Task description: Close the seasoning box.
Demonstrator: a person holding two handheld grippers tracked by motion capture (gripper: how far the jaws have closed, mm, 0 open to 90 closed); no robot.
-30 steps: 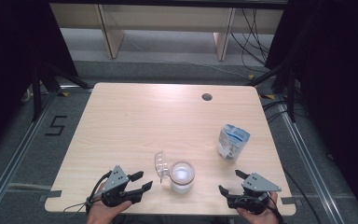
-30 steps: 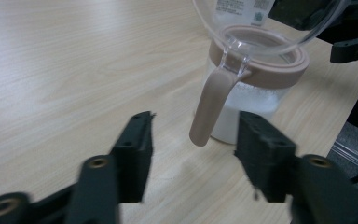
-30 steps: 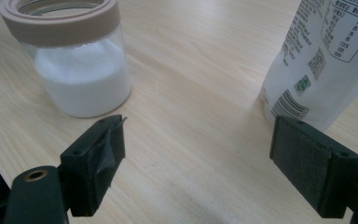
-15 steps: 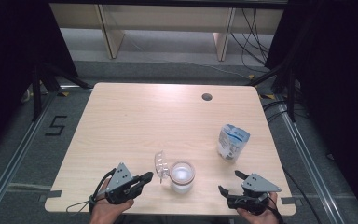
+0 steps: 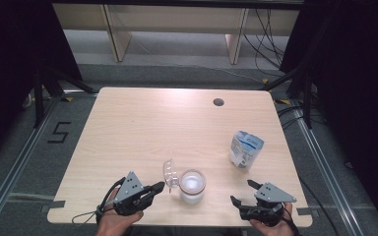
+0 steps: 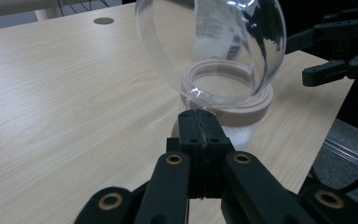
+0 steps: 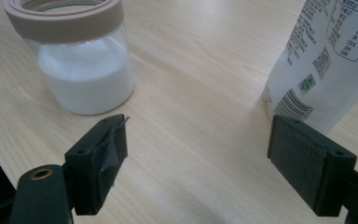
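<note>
A clear jar [image 5: 193, 187] with a beige rim, partly full of white powder, stands near the table's front edge. Its clear domed lid [image 5: 170, 172] stands tipped up at the jar's left side. My left gripper [image 5: 161, 186] is shut, its tips right at the lid's bottom edge. In the left gripper view the shut jaws [image 6: 198, 116] meet just under the lid [image 6: 209, 42] and the jar rim [image 6: 242, 105]. I cannot tell whether any plastic is pinched. My right gripper [image 5: 241, 191] is open and holds nothing. The jar [image 7: 81, 74] stands beyond its left jaw.
A white and blue pouch [image 5: 245, 150] stands upright right of the jar, just beyond my right gripper's right jaw [image 7: 326, 60]. The wooden table [image 5: 152, 128] has a round cable hole [image 5: 218, 102] at the back. Metal rails and cables run along the floor around it.
My left gripper's jaws were open a second ago and have shut. It has shifted slightly toward the lid. My right gripper, the jar and the pouch have stayed put.
</note>
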